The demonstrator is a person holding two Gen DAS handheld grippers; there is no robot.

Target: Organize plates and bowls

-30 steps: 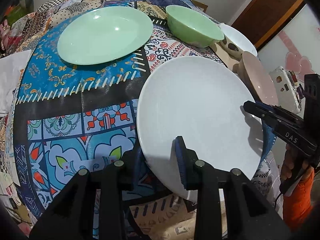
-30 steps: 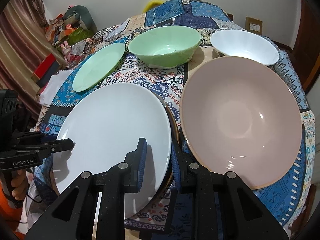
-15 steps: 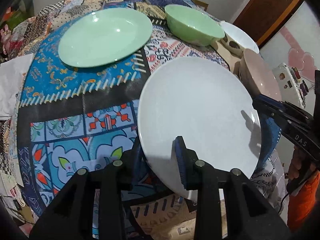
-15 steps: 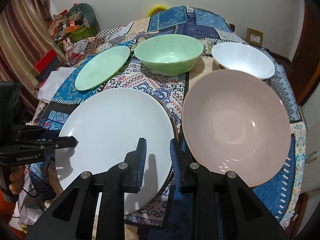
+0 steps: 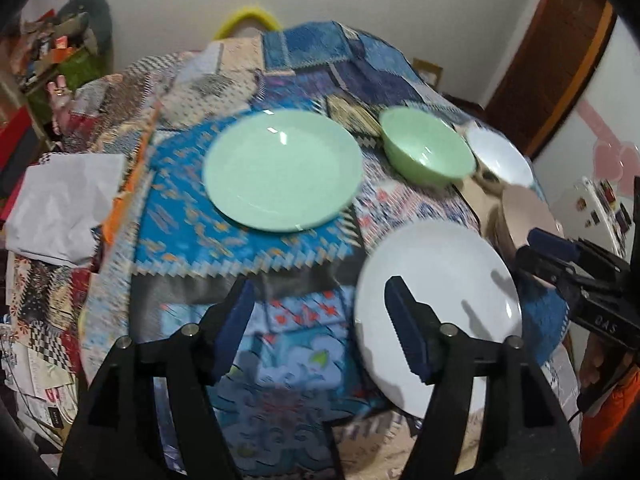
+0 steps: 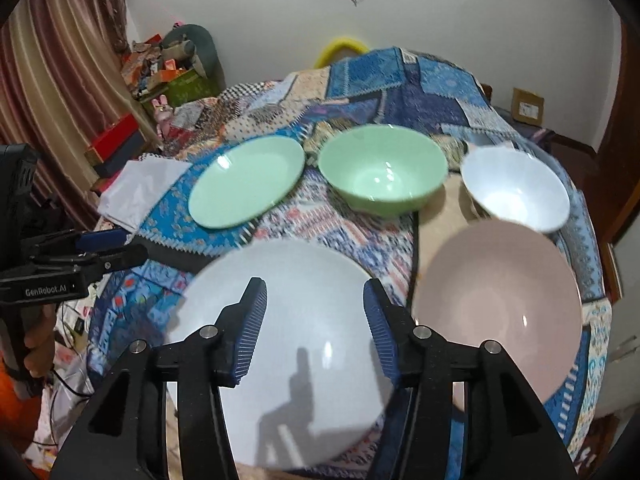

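Both tongs are spreading their jaws right now, and neither is pinching anything: the left gripper (image 5: pixel 316 320) is hanging above the patterned cloth (image 5: pixel 248 248) with bare fabric showing between its blue pads, while the right gripper (image 6: pixel 314 320) is hovering over the white plate (image 6: pixel 280 344) with only the plate's face visible in the gap. The plate is lying flat at the near edge of the table, at about six o'clock in the right wrist view and at four o'clock in the left one, with the left gripper's right pad crossing its rim in the picture without pressing on it. It is probably sitting there as a freshly set-down base for stacking. The pink bowl (image 6: pixel 500 312) is resting just beside it at four o'clock. Farther back, the green plate (image 6: pixel 246 182) is lying at eleven o'clock, the green bowl (image 6: pixel 382 168) at twelve, and the white bowl (image 6: pixel 516 188) at one to two o'clock, all apart from each other. Sorting looks barely begun, since nothing is stacked yet. The green plate seems a likely next pick to go on the white plate, and the three bowls could nest afterwards.
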